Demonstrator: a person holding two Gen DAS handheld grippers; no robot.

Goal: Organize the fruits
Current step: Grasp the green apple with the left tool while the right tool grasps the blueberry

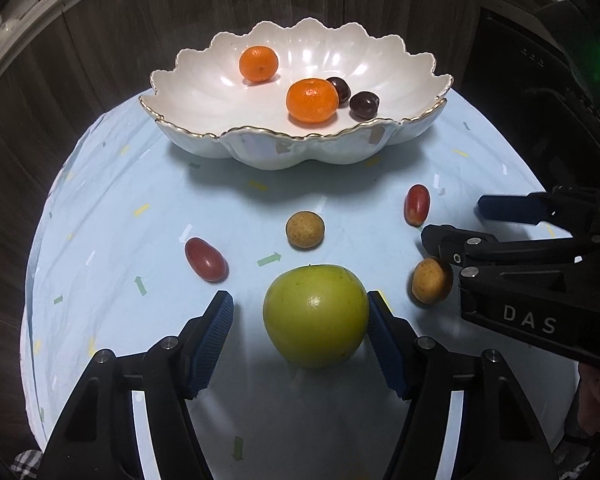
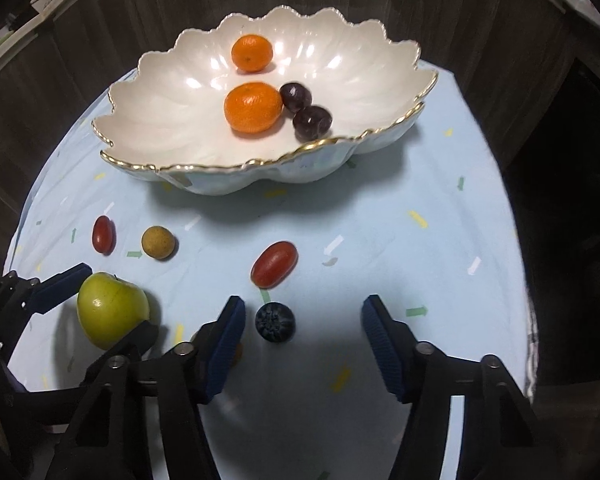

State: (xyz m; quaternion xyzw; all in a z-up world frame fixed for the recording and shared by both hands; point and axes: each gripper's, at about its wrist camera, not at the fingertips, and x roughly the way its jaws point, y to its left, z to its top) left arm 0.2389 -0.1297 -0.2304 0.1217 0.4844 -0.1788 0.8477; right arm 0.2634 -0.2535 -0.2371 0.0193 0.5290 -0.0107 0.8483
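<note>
A white scalloped bowl (image 1: 260, 148) (image 2: 204, 152) at the back holds two tangerines (image 1: 312, 101) (image 2: 253, 107) and two dark cherries (image 1: 364, 105) (image 2: 312, 121). A green apple (image 1: 316, 315) (image 2: 112, 311) lies between the jaws of my open left gripper (image 1: 300, 316); the right pad touches it, the left stands apart. My right gripper (image 2: 303, 322) (image 1: 452, 220) is open over a blueberry (image 2: 275, 322). Loose on the cloth are two red grapes (image 1: 205, 259) (image 1: 417, 204) (image 2: 275, 263) (image 2: 103, 234) and two brown longans (image 1: 305, 230) (image 1: 431, 281) (image 2: 158, 242).
A pale blue cloth with small arrows (image 1: 140, 208) (image 2: 380, 220) covers the round table. Dark wood panels (image 1: 100, 40) stand behind it. The table edge curves close on the left and right.
</note>
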